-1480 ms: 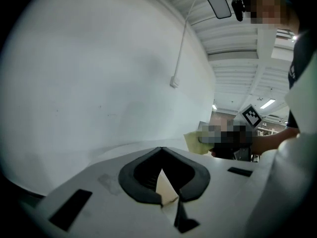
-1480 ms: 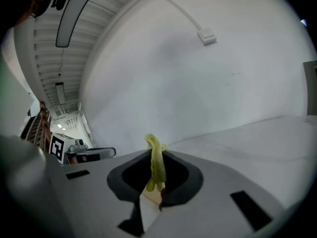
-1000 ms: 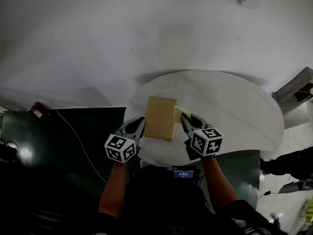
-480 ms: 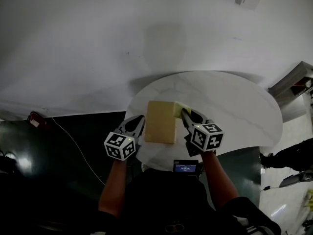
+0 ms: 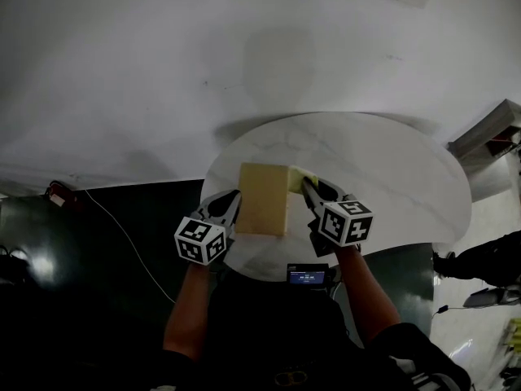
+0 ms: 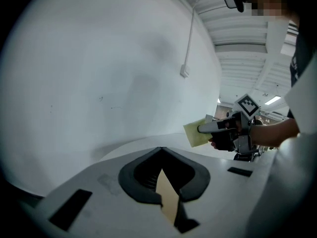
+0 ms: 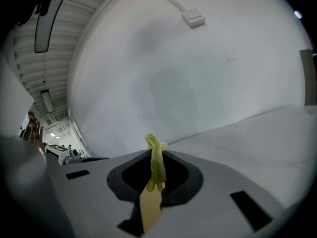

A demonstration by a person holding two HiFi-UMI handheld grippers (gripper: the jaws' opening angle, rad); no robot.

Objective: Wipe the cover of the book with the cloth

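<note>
One yellow-green cloth (image 7: 158,166) is being pinched between the closed jaws of the right gripper (image 7: 155,152), at the far right corner of the one tan book (image 5: 263,199). The jaws of the left gripper (image 6: 161,151) are being held together on nothing, just beside the book's left edge. The book is being shown lying flat on one round white table (image 5: 391,177), between the two grippers.

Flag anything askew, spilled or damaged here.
Nothing stands out: the book lies on the round table, and the right gripper pinches the yellow cloth at its far right corner. No spill or damage shows.
</note>
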